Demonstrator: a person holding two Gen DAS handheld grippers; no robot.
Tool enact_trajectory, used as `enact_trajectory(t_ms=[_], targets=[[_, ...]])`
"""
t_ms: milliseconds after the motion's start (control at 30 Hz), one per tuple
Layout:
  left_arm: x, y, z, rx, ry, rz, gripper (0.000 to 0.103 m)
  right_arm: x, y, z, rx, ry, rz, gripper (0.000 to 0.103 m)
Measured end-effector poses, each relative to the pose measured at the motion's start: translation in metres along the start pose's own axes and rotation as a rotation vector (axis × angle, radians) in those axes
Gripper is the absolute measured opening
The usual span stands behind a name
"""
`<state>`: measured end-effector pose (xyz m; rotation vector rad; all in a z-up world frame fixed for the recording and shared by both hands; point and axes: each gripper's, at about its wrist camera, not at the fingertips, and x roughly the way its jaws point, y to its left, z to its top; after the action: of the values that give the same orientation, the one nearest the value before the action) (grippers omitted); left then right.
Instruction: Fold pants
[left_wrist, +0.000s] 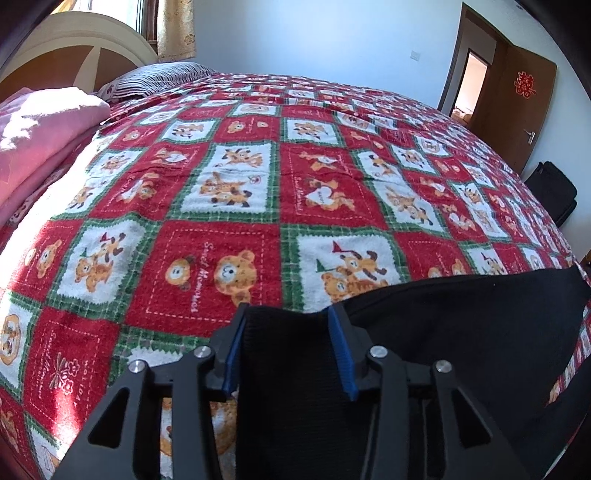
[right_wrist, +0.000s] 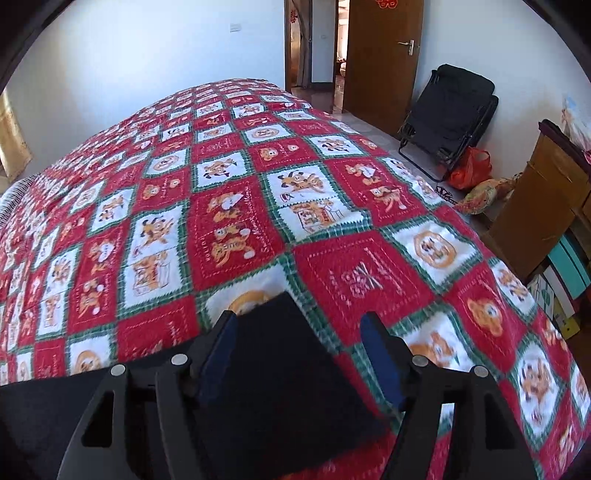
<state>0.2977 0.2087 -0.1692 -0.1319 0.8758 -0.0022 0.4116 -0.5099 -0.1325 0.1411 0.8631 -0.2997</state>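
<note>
Black pants (left_wrist: 461, 325) lie on a red, white and green bear-patterned bedspread (left_wrist: 229, 192). In the left wrist view my left gripper (left_wrist: 290, 314) is open, its blue-padded fingers (left_wrist: 341, 354) on either side of one ribbed end of the pants, which lies between the jaws. In the right wrist view my right gripper (right_wrist: 299, 321) is open wide, with a corner of the pants (right_wrist: 280, 362) between its fingers (right_wrist: 380, 358), nearer the left one. The pants stretch to the lower left there.
A pink quilt (left_wrist: 44, 125) and striped pillow (left_wrist: 162, 77) lie by the headboard (left_wrist: 74, 44). A folded black chair (right_wrist: 450, 114), red bag (right_wrist: 472, 170), wooden cabinet (right_wrist: 535, 206) and open door (right_wrist: 380, 55) stand beyond the bed's right edge.
</note>
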Motion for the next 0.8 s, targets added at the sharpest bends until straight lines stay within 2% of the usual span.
enact_trajectory(t_ms=[233,267,300,333,400,467,500,533,600,800], targets=[[0.003,-0.007,0.000,0.034,0.012,0.031,0.046,0.034,-0.005,0.011,0.021,0.044,0.011,0.069],[0.003,-0.007,0.000,0.033,0.012,0.029,0.046,0.036,-0.004,0.010,0.018,0.050,0.016,0.066],[0.002,-0.006,0.000,0.031,0.011,0.025,0.045,0.038,-0.002,0.010,0.011,0.057,0.026,0.058],[0.002,-0.006,0.000,0.028,0.011,0.014,0.042,0.039,0.000,0.009,0.001,0.062,0.027,0.053],[0.001,-0.004,0.001,0.026,0.008,-0.023,0.033,0.043,0.003,0.007,-0.019,0.083,0.027,0.040],[-0.001,-0.002,0.002,0.015,0.005,-0.068,0.020,0.043,0.004,0.005,-0.025,0.086,0.040,0.031],[-0.002,-0.001,0.002,0.007,0.001,-0.086,0.018,0.041,0.005,0.005,-0.029,0.084,0.046,0.025],[-0.003,-0.001,0.002,0.004,-0.005,-0.098,0.017,0.040,0.007,0.005,-0.034,0.081,0.041,0.023],[-0.003,-0.002,0.002,-0.001,-0.002,-0.107,0.015,0.036,0.009,0.006,-0.050,0.070,0.022,0.007],[-0.012,-0.007,0.005,0.018,-0.030,-0.101,0.013,0.019,0.012,0.008,-0.064,0.041,0.019,0.005]])
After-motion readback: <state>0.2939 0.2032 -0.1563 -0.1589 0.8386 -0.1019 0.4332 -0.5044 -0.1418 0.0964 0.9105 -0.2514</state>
